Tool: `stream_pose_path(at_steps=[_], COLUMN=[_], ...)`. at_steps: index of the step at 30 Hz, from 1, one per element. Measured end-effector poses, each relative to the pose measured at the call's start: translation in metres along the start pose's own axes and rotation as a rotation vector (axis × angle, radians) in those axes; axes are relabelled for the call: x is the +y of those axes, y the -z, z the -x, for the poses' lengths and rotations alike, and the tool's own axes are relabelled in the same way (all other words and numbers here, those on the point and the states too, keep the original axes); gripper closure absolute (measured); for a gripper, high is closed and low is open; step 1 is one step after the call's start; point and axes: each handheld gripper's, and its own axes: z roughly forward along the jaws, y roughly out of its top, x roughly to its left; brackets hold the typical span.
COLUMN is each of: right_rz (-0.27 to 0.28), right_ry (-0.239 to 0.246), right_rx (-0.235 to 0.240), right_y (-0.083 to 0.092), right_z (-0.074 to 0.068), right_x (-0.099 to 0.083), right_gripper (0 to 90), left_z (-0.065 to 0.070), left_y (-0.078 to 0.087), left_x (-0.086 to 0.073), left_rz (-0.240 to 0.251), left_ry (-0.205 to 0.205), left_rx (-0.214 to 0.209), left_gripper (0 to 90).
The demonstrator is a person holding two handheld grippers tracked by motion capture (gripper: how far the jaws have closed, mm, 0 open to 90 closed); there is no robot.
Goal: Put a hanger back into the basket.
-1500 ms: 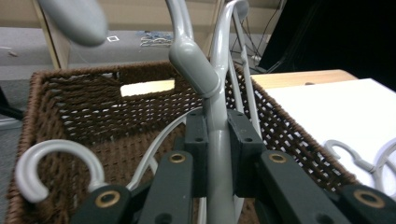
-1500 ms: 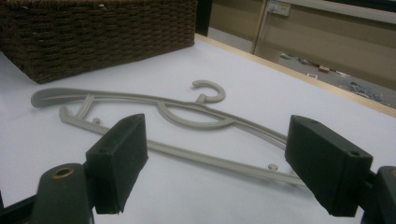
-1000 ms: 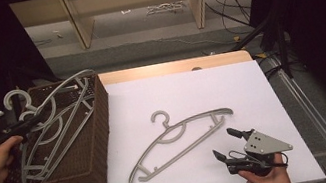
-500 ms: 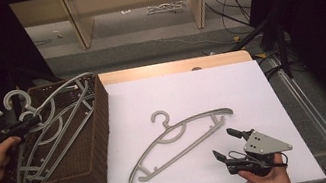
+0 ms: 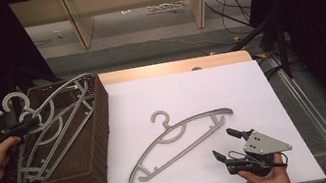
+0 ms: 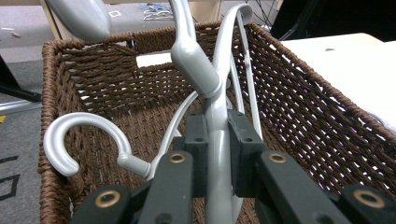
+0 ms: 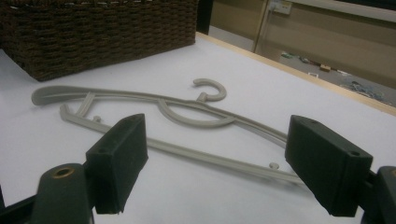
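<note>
A brown wicker basket stands at the table's left edge with several grey plastic hangers in it. My left gripper is shut on the arm of one grey hanger, which leans up over the basket's rim. In the left gripper view the pads pinch that hanger's arm, and a second hanger's hook curls beside it. Another grey hanger lies flat on the white table. My right gripper rests open at the front right, just short of that hanger's right end, with nothing between its pads.
The white table top has a wooden strip along its far edge. Beyond it are a grey floor, wooden shelf legs and loose cables. In the right gripper view the basket stands behind the flat hanger.
</note>
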Motion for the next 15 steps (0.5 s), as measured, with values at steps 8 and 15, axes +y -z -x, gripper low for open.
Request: stream_pose_path(at_steps=[8,15], right_rz=[-0.004,-0.005], right_ry=[0.006,0.007], right_rx=[0.002,0.003], right_y=[-0.0002,-0.0004], right_z=[-0.0001,-0.0001], right_x=[0.0001,0.0001], right_gripper=[22.1,22.1], left_z=[0.0039,-0.0017], left_y=[-0.0041,-0.0025], left_x=[-0.0017,-0.0006], left_rz=[-0.038,-0.054], left_ry=[-0.041,-0.062], left_rx=[0.003,0.025], left_gripper=[80.0,80.1])
